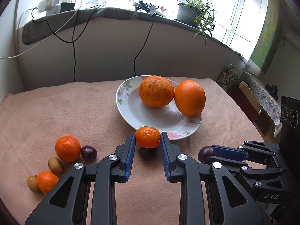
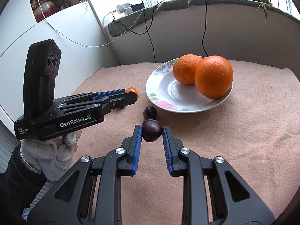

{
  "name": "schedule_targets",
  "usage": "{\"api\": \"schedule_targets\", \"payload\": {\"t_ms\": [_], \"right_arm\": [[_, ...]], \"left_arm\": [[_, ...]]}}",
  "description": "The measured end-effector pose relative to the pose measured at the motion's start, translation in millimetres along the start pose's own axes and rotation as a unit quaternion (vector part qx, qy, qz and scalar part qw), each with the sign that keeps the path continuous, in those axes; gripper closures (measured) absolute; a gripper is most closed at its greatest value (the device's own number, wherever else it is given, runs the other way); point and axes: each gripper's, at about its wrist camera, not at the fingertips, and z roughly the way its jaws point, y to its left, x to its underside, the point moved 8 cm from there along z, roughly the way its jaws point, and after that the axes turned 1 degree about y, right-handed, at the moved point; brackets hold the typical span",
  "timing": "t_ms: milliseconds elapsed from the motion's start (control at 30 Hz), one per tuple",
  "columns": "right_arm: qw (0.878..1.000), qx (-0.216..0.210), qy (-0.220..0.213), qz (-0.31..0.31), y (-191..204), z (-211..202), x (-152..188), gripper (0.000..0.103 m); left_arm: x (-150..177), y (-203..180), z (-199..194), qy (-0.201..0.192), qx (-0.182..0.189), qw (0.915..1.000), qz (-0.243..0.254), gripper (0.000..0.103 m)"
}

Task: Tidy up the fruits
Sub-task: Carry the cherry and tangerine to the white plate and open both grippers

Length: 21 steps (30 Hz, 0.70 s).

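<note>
My left gripper [image 1: 147,137] is shut on a small mandarin [image 1: 147,134], held just above the pink cloth in front of the plate's near rim. A dark cherry [image 1: 148,153] lies on the cloth under it. My right gripper [image 2: 151,131] is shut on another dark cherry [image 2: 151,133]. In front of it a stemmed cherry [image 2: 150,112] rests on the cloth. The white floral plate [image 1: 135,108] holds two large oranges [image 1: 156,91] [image 1: 189,97]. In the right wrist view the left gripper [image 2: 134,93] is at the left with the mandarin [image 2: 132,90], and the plate [image 2: 168,91] is ahead.
On the cloth at the lower left lie two mandarins [image 1: 67,148] [image 1: 47,181], a dark cherry [image 1: 89,153] and two small brown fruits [image 1: 55,165] [image 1: 32,184]. A gloved hand [image 2: 50,155] holds the left gripper. Cables hang from the windowsill behind the table.
</note>
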Motion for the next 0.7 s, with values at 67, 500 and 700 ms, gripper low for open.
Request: {"api": "schedule_targets", "payload": {"t_ms": [67, 500, 700], "right_arm": [[1.000, 0.001, -0.004, 0.008, -5, 2, -8, 0.079], [1.000, 0.026, 0.006, 0.007, -21, 30, -30, 0.079], [0.999, 0.036, 0.014, 0.005, -26, 37, -28, 0.079]], "left_arm": [[-4, 0, 4, 0.001, -0.001, 1.0000, 0.001, 0.078], [-15, 1, 33, 0.018, -0.009, 0.9998, 0.006, 0.078], [-16, 2, 37, 0.023, -0.014, 0.9996, 0.008, 0.078]]}}
